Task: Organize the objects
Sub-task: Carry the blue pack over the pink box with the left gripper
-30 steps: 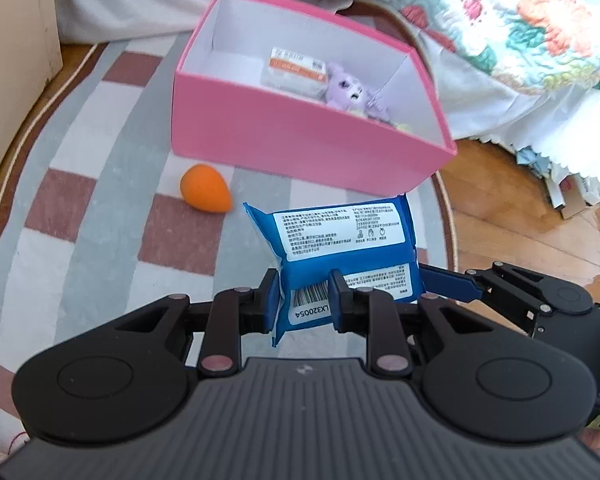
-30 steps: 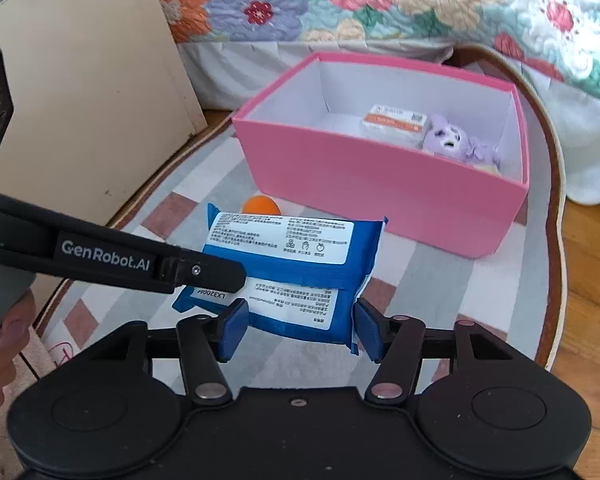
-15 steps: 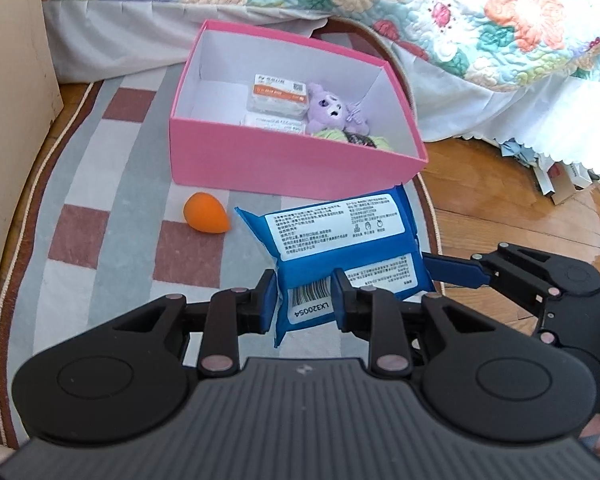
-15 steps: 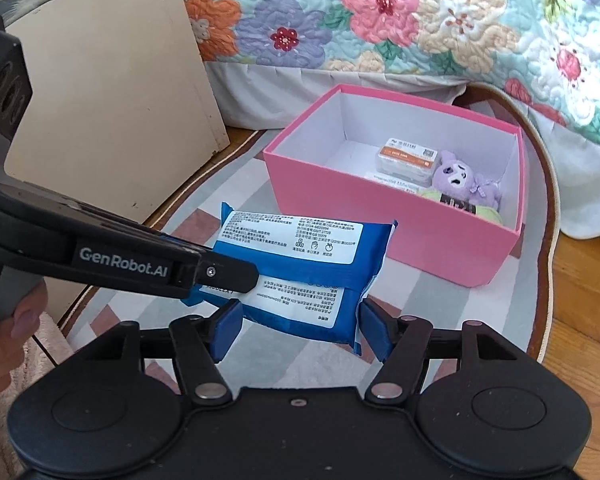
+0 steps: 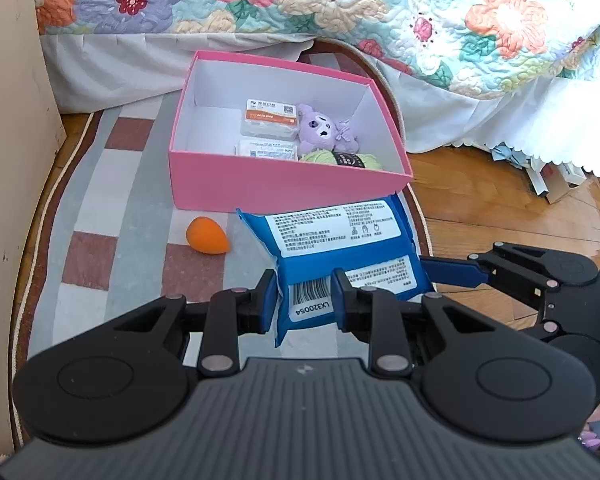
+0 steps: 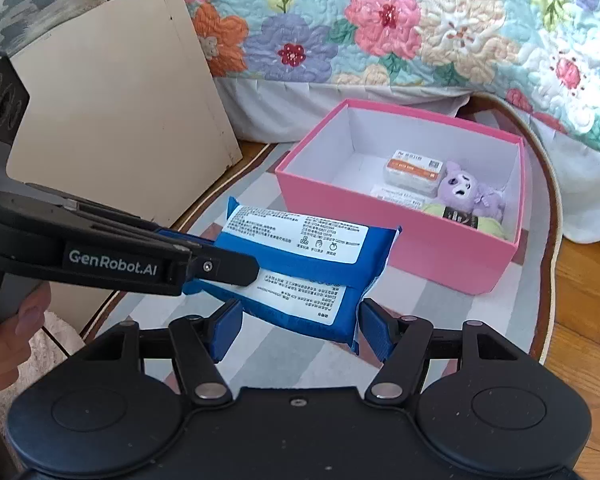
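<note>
A blue wipes pack [image 5: 340,248] [image 6: 300,264] hangs in the air in front of an open pink box [image 5: 276,180] [image 6: 396,236]. My left gripper [image 5: 304,300] is shut on the pack's near end at the barcode flap. My right gripper [image 6: 300,330] grips the pack across its width, with both pads at its sides. The box holds an orange-and-white packet [image 5: 270,118], a purple plush toy [image 5: 326,132] and a green yarn ball [image 5: 340,158]. An orange egg-shaped sponge [image 5: 207,235] lies on the rug beside the box.
The box stands on a checked rug [image 5: 112,216] over a wooden floor [image 5: 500,200]. A bed with a floral quilt [image 5: 340,8] runs behind it. A beige board [image 6: 112,112] stands at the left. Papers [image 5: 552,176] lie under the bed's edge.
Both grippers have risen and pulled back with the pack; the box looks smaller and farther, and more of its inside shows.
</note>
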Demonstrator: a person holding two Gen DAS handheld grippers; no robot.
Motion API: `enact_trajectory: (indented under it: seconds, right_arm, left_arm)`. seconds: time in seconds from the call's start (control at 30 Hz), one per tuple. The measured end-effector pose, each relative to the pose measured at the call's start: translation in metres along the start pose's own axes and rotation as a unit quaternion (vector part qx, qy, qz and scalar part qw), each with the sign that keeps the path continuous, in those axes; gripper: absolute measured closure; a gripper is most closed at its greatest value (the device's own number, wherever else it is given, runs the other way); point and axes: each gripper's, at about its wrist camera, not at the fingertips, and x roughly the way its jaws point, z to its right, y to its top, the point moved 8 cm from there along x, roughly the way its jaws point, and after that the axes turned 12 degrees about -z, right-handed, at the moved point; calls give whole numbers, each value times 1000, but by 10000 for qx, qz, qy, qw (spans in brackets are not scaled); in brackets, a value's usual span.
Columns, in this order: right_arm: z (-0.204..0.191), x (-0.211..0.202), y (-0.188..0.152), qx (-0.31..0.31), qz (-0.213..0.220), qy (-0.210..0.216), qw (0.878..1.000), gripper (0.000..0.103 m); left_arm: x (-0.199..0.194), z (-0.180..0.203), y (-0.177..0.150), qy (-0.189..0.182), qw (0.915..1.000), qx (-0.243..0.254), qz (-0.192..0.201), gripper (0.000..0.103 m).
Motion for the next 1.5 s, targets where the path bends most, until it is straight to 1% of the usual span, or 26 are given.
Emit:
enact_trajectory:
  seconds: [0.13, 0.3, 0.47, 0.57, 0.63, 0.7, 0.87, 0.93, 1.03, 1.13, 1.2, 1.3, 1.37, 1.5]
  right_arm:
    - [-1, -8, 9, -63, 118, -171, 9998, 33]
    - [2, -19, 22, -170, 276, -431, 9985, 33]
    - [7, -27, 30, -189, 445, -546, 9973, 34]
    - [10, -29, 36, -170, 436, -586, 9972, 35]
    - [12, -32, 43, -181, 479, -676, 9964, 35]
    - [13, -36, 48, -211, 532, -728, 9957, 36]
    - [21, -44, 68, -312, 665, -819, 9939, 38]
    - [26, -45, 78, -364, 712, -846, 9932, 43]
    - [35, -42, 92, -434, 706, -835, 9931, 50]
    - [46, -31, 105, -412, 625, -809, 9939, 55]
    - [53, -22, 113, -389, 569, -775, 9946, 60]
    - [64, -6, 123, -330, 504, -752, 9953, 64]
    - [73, 8, 127, -233, 435, -659, 9966, 65]
    - [91, 39, 133, -14, 307, -526, 9981, 69]
  left_arm:
    - [-6, 5, 10, 18, 10000, 27, 85, 77]
    - [-17, 16, 25, 58, 9994, 146, 313, 77]
    - [-22, 21, 38, 23, 9990, 207, 405, 77]
    - [-22, 24, 45, 54, 9990, 251, 371, 77]
    - [-23, 28, 50, 55, 9989, 322, 345, 76]
    - [-27, 31, 56, 98, 9983, 423, 398, 76]
    - [-31, 32, 74, 132, 9976, 464, 501, 76]
    - [-29, 30, 84, 127, 9975, 451, 527, 76]
    - [-22, 23, 100, 140, 9978, 397, 504, 76]
    - [-12, 20, 115, 244, 9966, 504, 601, 75]
    - [0, 14, 124, 304, 9971, 451, 538, 75]
    - [19, 5, 137, 321, 9976, 366, 491, 75]
    - [32, 0, 144, 341, 9979, 281, 473, 75]
    - [64, -9, 158, 512, 9971, 262, 491, 75]
